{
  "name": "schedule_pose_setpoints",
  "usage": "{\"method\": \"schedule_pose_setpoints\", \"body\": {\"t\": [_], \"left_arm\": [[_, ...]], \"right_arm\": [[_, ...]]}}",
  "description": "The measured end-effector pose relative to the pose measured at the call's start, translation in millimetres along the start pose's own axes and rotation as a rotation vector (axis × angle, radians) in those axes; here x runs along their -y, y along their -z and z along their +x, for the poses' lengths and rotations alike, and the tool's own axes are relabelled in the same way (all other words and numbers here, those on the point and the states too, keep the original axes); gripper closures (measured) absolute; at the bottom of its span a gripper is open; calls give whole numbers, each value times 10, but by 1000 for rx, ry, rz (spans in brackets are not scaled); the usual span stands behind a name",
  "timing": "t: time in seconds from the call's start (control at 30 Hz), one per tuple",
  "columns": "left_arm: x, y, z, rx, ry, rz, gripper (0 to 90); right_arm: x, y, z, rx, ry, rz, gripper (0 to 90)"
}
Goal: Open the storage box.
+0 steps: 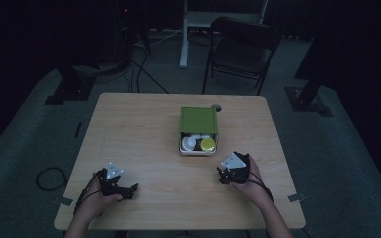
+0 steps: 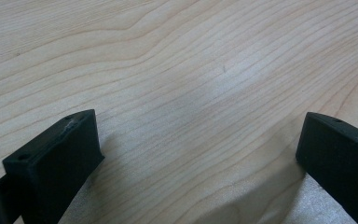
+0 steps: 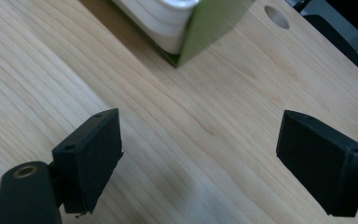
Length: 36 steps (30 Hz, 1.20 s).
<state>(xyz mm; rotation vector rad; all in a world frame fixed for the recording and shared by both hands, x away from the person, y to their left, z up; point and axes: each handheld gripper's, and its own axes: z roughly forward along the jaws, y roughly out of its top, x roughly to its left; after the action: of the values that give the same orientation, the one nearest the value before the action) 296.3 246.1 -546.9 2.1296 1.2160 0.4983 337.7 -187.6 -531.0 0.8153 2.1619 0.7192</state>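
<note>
no readable brand, label or writing on anything. white box (image 1: 198,147) with a green lid (image 1: 198,119) sits on the wood table (image 1: 144,134) a bit past centre, toward 1 o'clock from the middle; long axis runs 12 to 6, lid slid toward 12 so the 6 o'clock end is uncovered. inside the uncovered end: a white round piece (image 1: 190,143) at the 9 side, a yellow round piece (image 1: 208,144) at the 3 side, something dark between them, too small to tell what. right gripper (image 1: 225,174) rests near the table's 5 o'clock area, just at 5 o'clock of the box, apart from it; in the right gripper view its jaws stand wide apart with only bare table between, holding nothing, box corner (image 3: 186,28) ahead near 12. left gripper (image 1: 129,191) sits at the table's 7 o'clock area, well apart from the box; left gripper view has the jaws spread wide over bare wood grain, nothing held. small round hole (image 1: 216,106) in the table just at 1 o'clock of the lid. dark folding chair (image 1: 242,47) beyond the table's 12 o'clock edge.
</note>
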Motion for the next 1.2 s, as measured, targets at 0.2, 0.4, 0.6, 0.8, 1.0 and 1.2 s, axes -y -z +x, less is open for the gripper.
{"method": "schedule_pose_setpoints", "body": {"t": [0.2,0.4,0.6,0.8,1.0,1.2], "left_arm": [[0,0,0,0,1,0,0],[0,0,0,0,0,0,0],[0,0,0,0,1,0,0],[0,0,0,0,1,-1,0],[0,0,0,0,1,0,0],[0,0,0,0,1,-1,0]], "right_arm": [[-66,-16,67,-1,62,-16,147],[-145,-16,165,2,159,-45,199],[-233,-17,251,15,266,-94,242],[-295,-27,344,59,402,-130,284],[-361,-42,441,107,488,-149,308],[-424,-63,552,135,562,-165,331]]}}
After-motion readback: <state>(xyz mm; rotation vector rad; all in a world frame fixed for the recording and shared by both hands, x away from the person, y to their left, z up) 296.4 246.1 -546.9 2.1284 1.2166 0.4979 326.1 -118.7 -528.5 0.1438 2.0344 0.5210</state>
